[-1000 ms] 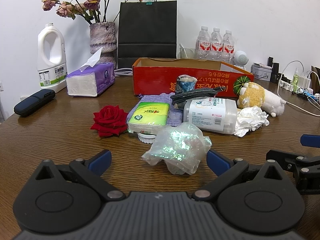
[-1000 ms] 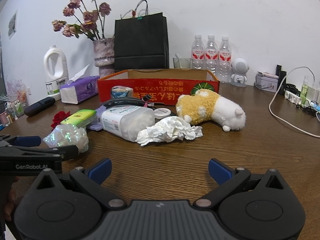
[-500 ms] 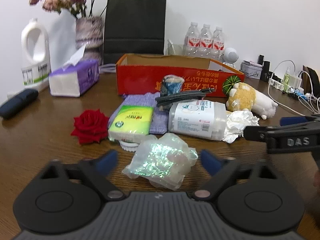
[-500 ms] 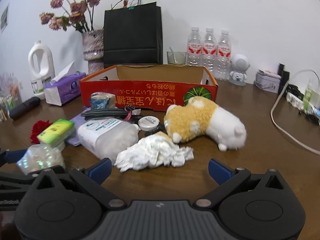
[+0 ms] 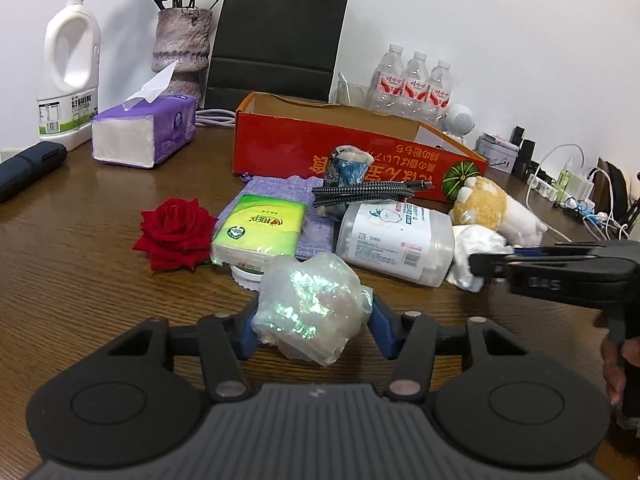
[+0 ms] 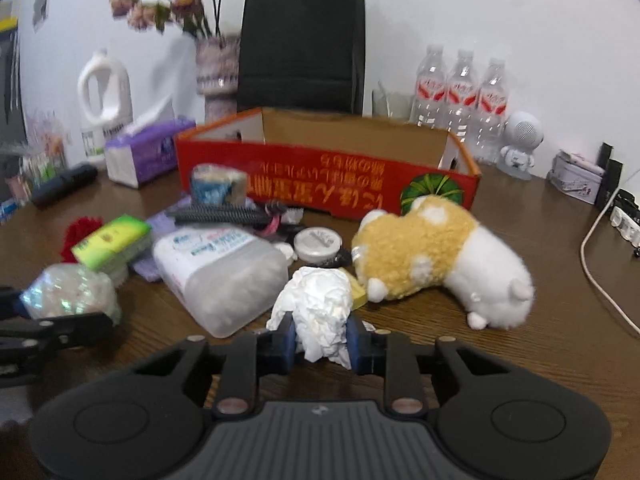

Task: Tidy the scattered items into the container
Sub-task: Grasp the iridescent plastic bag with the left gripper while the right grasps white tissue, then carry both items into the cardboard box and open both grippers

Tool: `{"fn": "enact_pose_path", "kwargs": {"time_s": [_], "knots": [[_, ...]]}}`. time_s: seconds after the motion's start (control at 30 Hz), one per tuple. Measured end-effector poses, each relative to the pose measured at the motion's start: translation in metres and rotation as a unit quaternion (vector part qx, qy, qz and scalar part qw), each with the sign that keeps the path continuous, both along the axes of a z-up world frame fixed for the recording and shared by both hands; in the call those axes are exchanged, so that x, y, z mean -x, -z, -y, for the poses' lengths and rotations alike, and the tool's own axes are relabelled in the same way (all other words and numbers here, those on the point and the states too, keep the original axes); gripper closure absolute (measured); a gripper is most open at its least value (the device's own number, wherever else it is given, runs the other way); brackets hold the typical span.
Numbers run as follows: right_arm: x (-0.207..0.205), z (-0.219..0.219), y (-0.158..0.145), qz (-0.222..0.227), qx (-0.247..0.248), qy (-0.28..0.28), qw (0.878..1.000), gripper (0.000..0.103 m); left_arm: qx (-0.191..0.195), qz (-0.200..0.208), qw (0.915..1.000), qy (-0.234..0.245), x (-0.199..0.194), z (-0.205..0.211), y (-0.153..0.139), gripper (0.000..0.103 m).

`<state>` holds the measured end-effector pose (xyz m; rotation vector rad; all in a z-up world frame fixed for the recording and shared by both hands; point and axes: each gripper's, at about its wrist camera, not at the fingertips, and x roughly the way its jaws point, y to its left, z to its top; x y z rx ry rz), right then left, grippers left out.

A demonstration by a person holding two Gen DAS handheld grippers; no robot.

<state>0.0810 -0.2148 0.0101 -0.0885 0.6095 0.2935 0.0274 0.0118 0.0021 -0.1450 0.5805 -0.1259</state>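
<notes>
Landmark = red cardboard box (image 5: pixel 304 148), open top, on the wooden table (image 5: pixel 80 280).

Left gripper (image 5: pixel 311 326): jaws have just been closing, blue pads now pressing both sides of the crumpled iridescent plastic bag (image 5: pixel 310 304), grasping it. Bag is well in front of the box, nearest item to the left camera.

Right gripper (image 6: pixel 320 340): jaws have just been closing, now clenched on the crumpled white tissue (image 6: pixel 320 304). Tissue sits in front of the box's right half, touching the plush toy (image 6: pixel 424 256) side.

Clutter between the grippers and the box, one of each:
- clear plastic tub with white label (image 5: pixel 394 236), lying on its side
- green tissue pack (image 5: pixel 260 230), resting on a white lid
- lilac knitted cloth (image 5: pixel 280 188) under the pack
- braided black cable (image 5: pixel 368 194), coiled on top of the tub
- blue wrapped roll (image 5: pixel 348 166), right against the box front
- round white cap (image 6: pixel 318 242), just in front of the box
- red rose head (image 5: pixel 176 232), left of the pile

Behind the box: one black paper bag (image 5: pixel 276 36), three water bottles (image 5: pixel 416 84), one vase of dried flowers (image 5: pixel 182 46). Left of the box: one purple tissue box (image 5: pixel 144 134), one white jug (image 5: pixel 70 72), one dark case (image 5: pixel 28 168). Right of the box: one small white robot figure (image 6: pixel 520 144), power strip and cables.

The box interior, as far as it shows in the right view, looks bare cardboard.
</notes>
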Motion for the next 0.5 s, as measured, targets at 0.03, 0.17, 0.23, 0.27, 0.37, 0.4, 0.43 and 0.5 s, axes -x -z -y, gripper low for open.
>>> {"fn": "enact_pose_path", "kwargs": {"time_s": [0.03, 0.17, 0.23, 0.27, 0.37, 0.4, 0.43, 0.5], "knots": [[0.007, 0.003, -0.003, 0.007, -0.008, 0.001, 1.0, 0.08, 0.004, 0.001, 1.0, 0.001, 0.001, -0.001, 0.0, 0.05], [0.03, 0.014, -0.011, 0.022, -0.031, 0.006, 0.999, 0.08, 0.018, 0.005, 0.9998, 0.0, 0.005, -0.004, 0.0, 0.05], [0.037, 0.019, -0.013, 0.022, -0.042, 0.009, 0.999, 0.08, 0.024, 0.008, 0.9997, 0.004, 0.008, -0.004, -0.002, 0.051], [0.039, 0.021, -0.013, 0.021, -0.045, 0.01, 0.999, 0.08, 0.026, 0.011, 0.9996, 0.006, 0.009, -0.004, -0.004, 0.052], [0.043, 0.027, -0.017, 0.026, -0.058, 0.016, 0.998, 0.08, 0.038, 0.032, 0.9988, 0.005, 0.016, -0.007, -0.013, 0.052], [0.044, 0.028, -0.019, 0.03, -0.061, 0.017, 0.998, 0.08, 0.04, 0.04, 0.9984, 0.005, 0.017, -0.007, -0.018, 0.052], [0.043, 0.028, -0.023, 0.035, -0.063, 0.017, 0.997, 0.08, 0.041, 0.047, 0.998, 0.007, 0.017, -0.008, -0.023, 0.052], [0.039, 0.027, -0.031, 0.044, -0.064, 0.016, 0.997, 0.08, 0.043, 0.062, 0.997, 0.016, 0.014, -0.009, -0.036, 0.052]]}}
